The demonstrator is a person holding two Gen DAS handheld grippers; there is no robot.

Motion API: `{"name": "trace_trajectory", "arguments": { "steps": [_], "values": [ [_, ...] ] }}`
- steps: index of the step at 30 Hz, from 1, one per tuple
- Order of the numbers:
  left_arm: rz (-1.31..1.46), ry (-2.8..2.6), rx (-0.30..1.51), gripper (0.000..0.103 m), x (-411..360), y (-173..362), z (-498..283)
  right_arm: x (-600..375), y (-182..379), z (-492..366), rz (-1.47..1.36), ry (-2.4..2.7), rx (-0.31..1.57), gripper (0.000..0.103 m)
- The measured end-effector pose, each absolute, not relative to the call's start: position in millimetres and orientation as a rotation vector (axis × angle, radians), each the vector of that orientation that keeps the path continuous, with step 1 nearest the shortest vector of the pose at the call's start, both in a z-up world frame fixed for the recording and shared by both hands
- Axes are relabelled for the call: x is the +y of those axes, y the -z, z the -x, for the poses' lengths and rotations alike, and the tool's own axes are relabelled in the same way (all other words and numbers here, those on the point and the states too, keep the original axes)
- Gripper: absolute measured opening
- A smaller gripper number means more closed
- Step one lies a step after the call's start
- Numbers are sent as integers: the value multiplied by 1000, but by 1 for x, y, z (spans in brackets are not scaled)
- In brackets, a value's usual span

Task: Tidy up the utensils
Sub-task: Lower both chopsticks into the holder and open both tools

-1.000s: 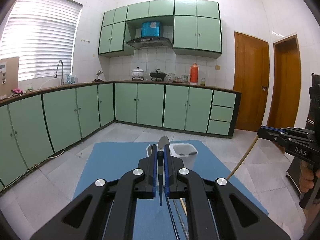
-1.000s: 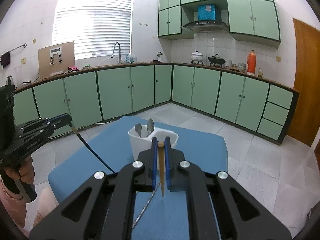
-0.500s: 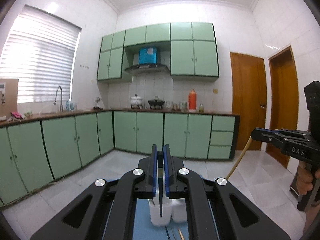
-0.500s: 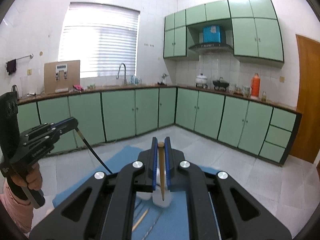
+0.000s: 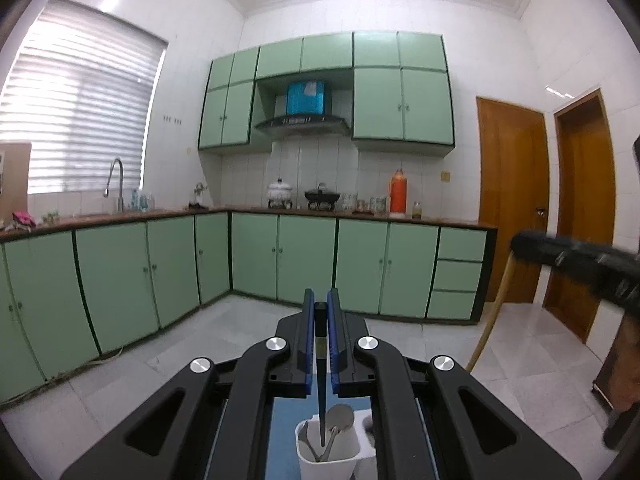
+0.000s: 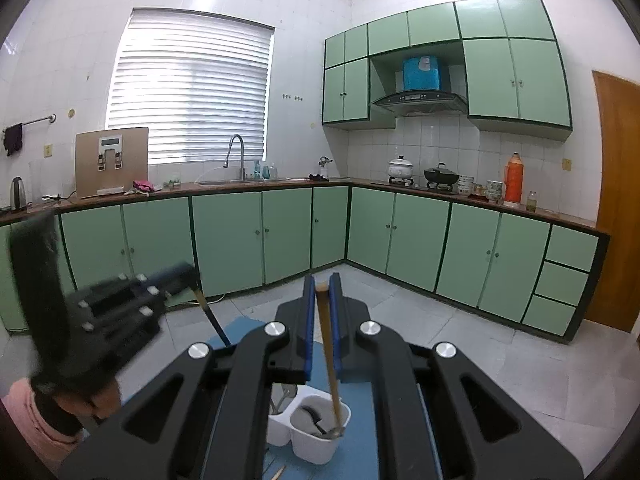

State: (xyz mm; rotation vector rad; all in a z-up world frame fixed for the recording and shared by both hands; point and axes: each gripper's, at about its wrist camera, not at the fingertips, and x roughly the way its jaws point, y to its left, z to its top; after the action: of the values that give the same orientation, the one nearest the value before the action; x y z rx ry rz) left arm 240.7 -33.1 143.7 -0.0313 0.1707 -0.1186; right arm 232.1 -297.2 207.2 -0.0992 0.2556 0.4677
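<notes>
My left gripper (image 5: 320,300) is shut on a black chopstick (image 5: 320,380) that hangs down from the jaws. Its tip lines up with the left compartment of a white holder (image 5: 306,456), where spoons (image 5: 340,416) stand. My right gripper (image 6: 322,280) is shut on a wooden chopstick (image 6: 330,360). That chopstick's lower end points into the holder's (image 6: 316,454) right compartment. Each view catches the other gripper blurred at its edge: the right gripper (image 5: 520,246) with its wooden stick (image 5: 492,320), the left gripper (image 6: 188,272) with its black stick (image 6: 214,320).
The holder stands on a blue mat (image 6: 360,440), and a loose wooden stick (image 6: 280,472) lies on it at the bottom edge. A hand with a pink sleeve (image 6: 36,420) holds the left gripper. Green cabinets (image 6: 228,236), tiled floor and brown doors (image 5: 512,200) lie beyond.
Both grippers have risen and come in over the holder, which slid from mid-frame to the bottom of each view. The chopsticks stay gripped and now point down at its compartments.
</notes>
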Motion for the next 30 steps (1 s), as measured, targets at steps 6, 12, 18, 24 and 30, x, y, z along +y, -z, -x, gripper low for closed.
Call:
{"name": "trace_trajectory", "arguments": {
  "steps": [6, 12, 18, 24, 30],
  "values": [
    [42, 110, 201, 6, -30, -127, -260, -301, -217, -240, 85, -473, 244, 6],
    [32, 120, 212, 6, -34, -118, -265, -296, -204, -261, 66, -463, 274, 6],
    [19, 118, 223, 6, -34, -111, -270, -292, -196, -273, 34, -472, 297, 6],
    [29, 120, 227, 6, -33, -108, -272, -286, -215, -272, 29, -496, 265, 6],
    [38, 124, 231, 6, -30, -109, -275, -281, -209, -281, 16, -497, 268, 6]
  ]
}}
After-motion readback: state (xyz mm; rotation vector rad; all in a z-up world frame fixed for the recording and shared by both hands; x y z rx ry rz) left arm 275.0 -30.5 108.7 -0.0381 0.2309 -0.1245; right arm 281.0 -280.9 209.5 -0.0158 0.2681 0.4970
